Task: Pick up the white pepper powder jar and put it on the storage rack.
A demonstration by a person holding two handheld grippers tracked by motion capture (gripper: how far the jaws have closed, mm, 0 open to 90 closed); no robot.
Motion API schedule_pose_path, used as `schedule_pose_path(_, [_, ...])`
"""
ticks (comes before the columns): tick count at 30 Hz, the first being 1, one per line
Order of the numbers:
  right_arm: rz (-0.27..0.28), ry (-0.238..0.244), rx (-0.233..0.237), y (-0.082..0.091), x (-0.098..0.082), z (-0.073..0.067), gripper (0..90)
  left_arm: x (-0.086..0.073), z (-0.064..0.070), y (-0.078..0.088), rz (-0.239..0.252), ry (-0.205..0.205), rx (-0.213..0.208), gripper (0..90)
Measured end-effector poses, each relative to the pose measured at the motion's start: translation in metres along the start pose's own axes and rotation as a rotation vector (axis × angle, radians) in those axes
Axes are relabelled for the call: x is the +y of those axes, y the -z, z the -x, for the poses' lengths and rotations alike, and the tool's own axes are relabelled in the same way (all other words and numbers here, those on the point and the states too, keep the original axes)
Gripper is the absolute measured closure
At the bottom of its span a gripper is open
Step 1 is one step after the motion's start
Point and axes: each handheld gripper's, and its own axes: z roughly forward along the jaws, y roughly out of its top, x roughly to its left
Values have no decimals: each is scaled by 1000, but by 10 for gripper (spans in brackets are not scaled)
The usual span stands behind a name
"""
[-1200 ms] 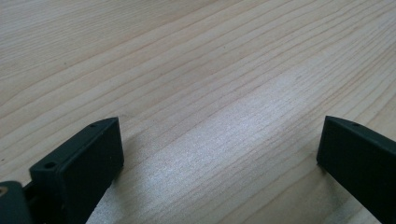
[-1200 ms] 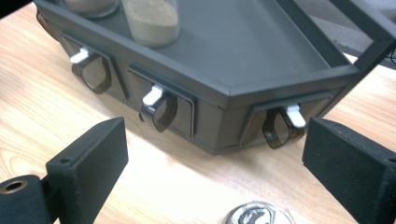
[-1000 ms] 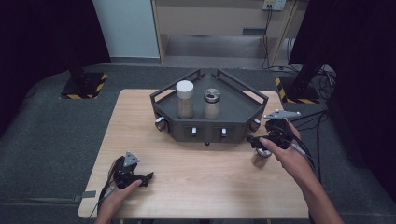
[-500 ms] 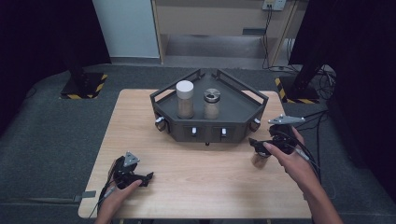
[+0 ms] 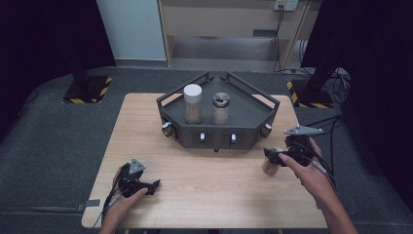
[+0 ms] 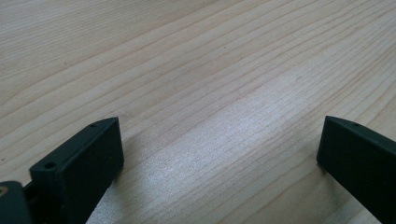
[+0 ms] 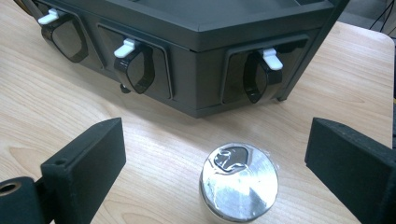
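Our right gripper (image 7: 215, 172) had just been opening, jaws wide around the shaker jar (image 7: 239, 187) at lower centre, untouched. We feared clipping it over, since it stood off-centre.

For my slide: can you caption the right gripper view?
Open right gripper straddling a silver-lidded jar beside the dark rack.

My left gripper (image 5: 138, 179) sits low in my hand, its jaws spread wide with nothing between them. My right gripper (image 5: 285, 152) is held farther forward, its jaws standing well apart and just opened wider, their pads pressing on nothing.
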Motion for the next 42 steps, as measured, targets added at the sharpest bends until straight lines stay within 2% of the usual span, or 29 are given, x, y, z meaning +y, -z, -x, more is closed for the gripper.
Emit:
schedule_pose_path(12, [-8,0,-20,2,-14,-1,48,0,0,0,0,0,0,0])
schedule_pose_path(18, [-8,-14,-13,1,-18,-1,48,0,0,0,0,0,0,0])
schedule_pose_path(30, [-18,-10,-38,-1,-30,-1,46,0,0,0,0,0,0,0])
schedule_pose_path(32, [-22,3,-45,-1,-32,-1,46,0,0,0,0,0,0,0])
schedule_pose_path(42, [-52,-14,-55,-5,-47,1,46,0,0,0,0,0,0,0])
